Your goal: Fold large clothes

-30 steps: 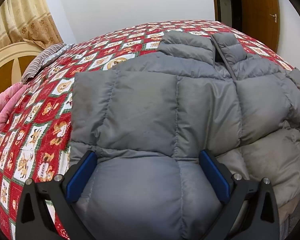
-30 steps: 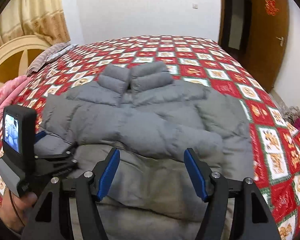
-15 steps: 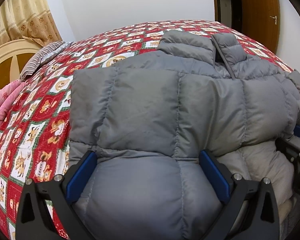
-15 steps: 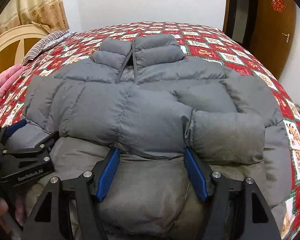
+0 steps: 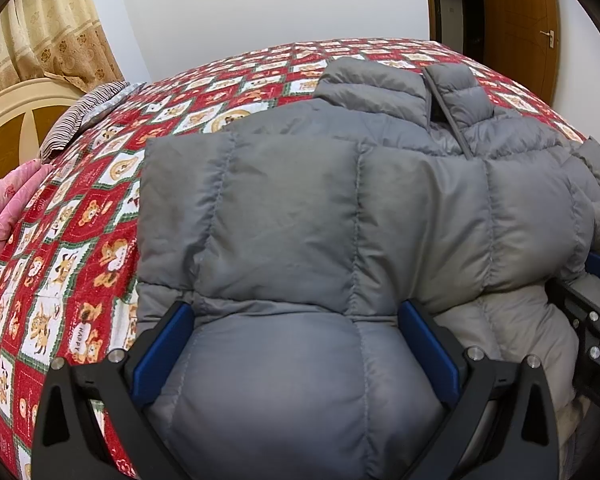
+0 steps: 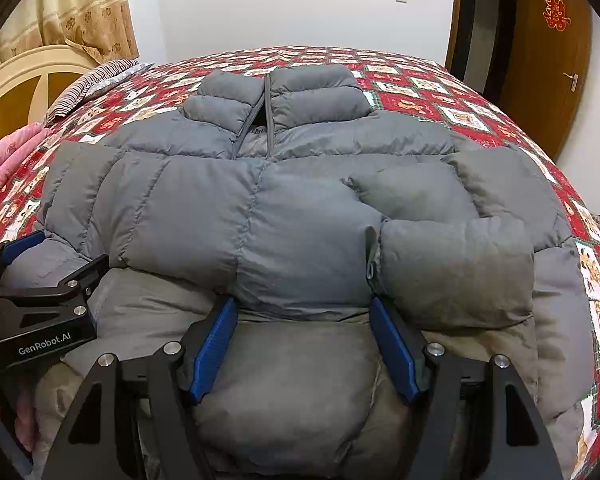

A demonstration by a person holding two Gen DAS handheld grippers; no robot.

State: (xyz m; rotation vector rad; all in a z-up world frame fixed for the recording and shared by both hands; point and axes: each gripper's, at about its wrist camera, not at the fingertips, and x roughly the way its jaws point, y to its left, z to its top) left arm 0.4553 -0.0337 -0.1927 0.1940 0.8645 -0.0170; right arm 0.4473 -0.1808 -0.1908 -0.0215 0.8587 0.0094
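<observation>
A grey puffer jacket (image 5: 340, 208) lies front up on the bed, collar at the far end, both sleeves folded across the chest. It also shows in the right wrist view (image 6: 284, 216). My left gripper (image 5: 296, 320) is open, its blue pads either side of the puffy lower left part of the jacket. My right gripper (image 6: 302, 316) is open, its pads straddling the lower hem area just below the folded sleeves. The left gripper also shows at the left of the right wrist view (image 6: 40, 276). The right gripper shows at the right edge of the left wrist view (image 5: 592, 304).
The jacket rests on a red patterned quilt (image 5: 80, 248) covering the bed. A striped pillow (image 6: 92, 84) and pink bedding (image 5: 8, 208) lie at the left by the cream headboard (image 6: 28, 80). A wooden door (image 6: 556, 52) stands at the right.
Both grippers have moved forward onto the jacket's lower part, the right one much closer than a second ago. Both stay open.
</observation>
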